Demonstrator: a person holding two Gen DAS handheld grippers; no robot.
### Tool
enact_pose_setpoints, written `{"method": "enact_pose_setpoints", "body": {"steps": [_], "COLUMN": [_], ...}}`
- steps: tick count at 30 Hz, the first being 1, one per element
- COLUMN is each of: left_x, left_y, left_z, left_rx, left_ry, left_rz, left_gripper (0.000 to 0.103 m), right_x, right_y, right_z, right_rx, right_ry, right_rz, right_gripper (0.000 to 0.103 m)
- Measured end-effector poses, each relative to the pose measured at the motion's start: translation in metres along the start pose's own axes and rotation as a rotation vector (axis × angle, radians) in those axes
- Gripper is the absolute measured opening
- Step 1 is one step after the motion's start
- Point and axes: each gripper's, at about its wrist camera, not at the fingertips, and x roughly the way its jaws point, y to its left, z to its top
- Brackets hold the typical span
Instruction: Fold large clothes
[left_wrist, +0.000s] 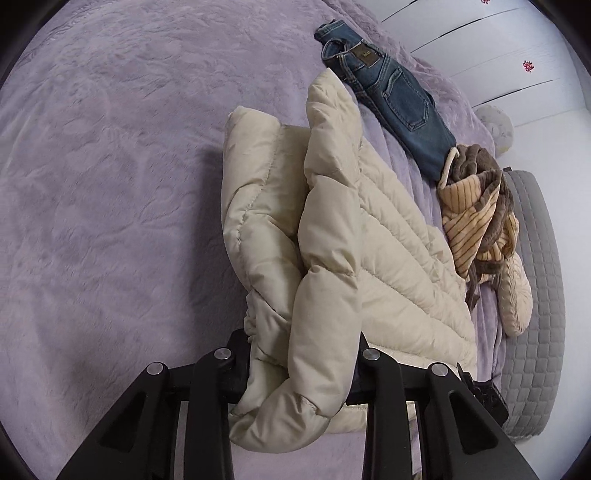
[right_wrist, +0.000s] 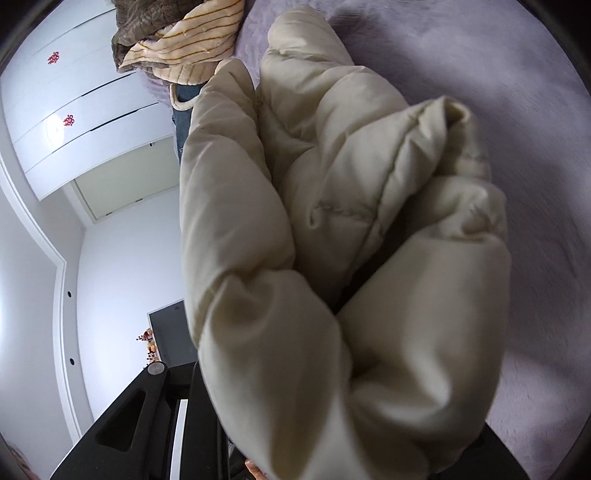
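Right now I have both grippers clamped on the cream quilted puffer jacket (left_wrist: 325, 236), which lies bunched on the lilac plush bedspread (left_wrist: 110, 184). Through the left wrist camera, my left gripper (left_wrist: 301, 369) has its two black fingers pinched on a thick fold of the jacket's near edge, with padding bulging out between and below them. From that grip the jacket runs away across the bedspread in two puffy ridges, one sleeve-like roll lying on the left and a broader quilted panel on the right.

Through the right wrist camera, my right gripper (right_wrist: 332, 424) is mostly buried: the jacket (right_wrist: 332, 221) fills the middle of the view and covers the right finger completely, so I only see the black left finger (right_wrist: 162, 413) at the bottom. The padding comes straight up out of the jaw area in thick rolls, so I read it as gripping the jacket, though the contact itself is hidden. That view is a little blurred at the edges.

Beyond the jacket, in the left view, a pair of folded blue denim jeans (left_wrist: 388, 92) lies near the far edge of the bed, and just beside them sits a crumpled brown and tan striped fleece garment (left_wrist: 476, 214). A grey quilted mattress edge (left_wrist: 535, 295) shows past the bedspread, with white wardrobe doors (left_wrist: 498, 55) behind.
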Motion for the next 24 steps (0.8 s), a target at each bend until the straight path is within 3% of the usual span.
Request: {"method": "enact_pose_setpoints", "body": {"steps": [8,12,15,18,24], "left_x": [-0.007,-0.009,-0.013,-0.021,-0.045], "left_y": [0.027,0.026,0.023,0.020,0.019], "left_z": [-0.042,-0.050,-0.050,-0.051,-0.058], "left_rx": [0.098,0.153,0.183,0.214,0.246], "left_ry": [0.082,0.083,0.082,0.079,0.050], "left_rz": [0.090,0.189,0.238,0.277,0.325], "left_gripper": [0.035,0.061,0.064,0.064,0.064], "right_x": [-0.009,-0.002,0.002,0.001,-0.005], "right_y": [-0.030,-0.032,-0.025,-0.018,0.003], "right_z": [-0.037,-0.033,-0.030,-0.032,-0.037], "right_rx": [0.020,0.015,0.004,-0.019,-0.041], "right_ry": [-0.052,-0.078,-0.092,-0.109,-0.113], "right_rz": [-0.070,-0.114,-0.143,-0.207,-0.294], "right_gripper": [0.029,0.033,0.035,0.053,0.066]}}
